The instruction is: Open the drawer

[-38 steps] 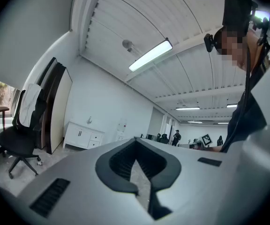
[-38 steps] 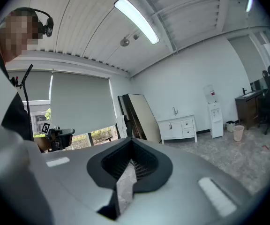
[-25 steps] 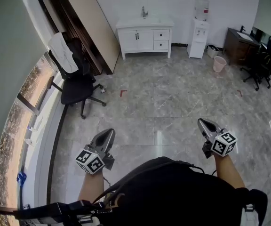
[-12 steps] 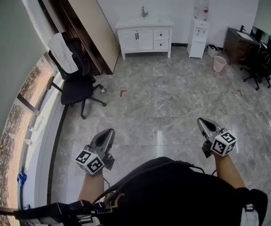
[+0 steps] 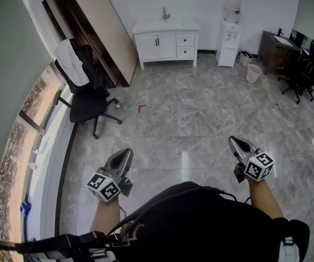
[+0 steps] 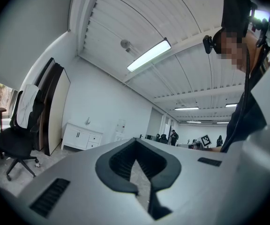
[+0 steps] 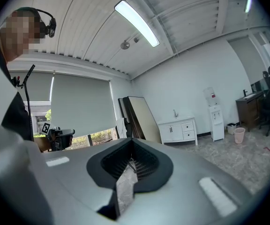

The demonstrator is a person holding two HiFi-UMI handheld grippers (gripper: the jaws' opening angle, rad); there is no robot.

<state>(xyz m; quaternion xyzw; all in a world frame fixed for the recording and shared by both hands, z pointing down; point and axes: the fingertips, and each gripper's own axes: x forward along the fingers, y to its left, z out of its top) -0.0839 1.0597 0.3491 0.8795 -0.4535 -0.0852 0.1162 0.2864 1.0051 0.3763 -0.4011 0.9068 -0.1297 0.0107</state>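
While you stand well back on the marble floor (image 5: 200, 119), the head view shows the left tool (image 5: 125, 153) and right tool (image 5: 234, 141) held level ahead of you and well apart, likely waiting for the approach. The two stacked drawers (image 5: 186, 40) sit in the right side of the white vanity cabinet (image 5: 158, 46) at the far wall. Their fronts face you, long axis along the wall. In the left gripper view, the jaws are closed on nothing. The right gripper view shows the same, with the cabinet far off.
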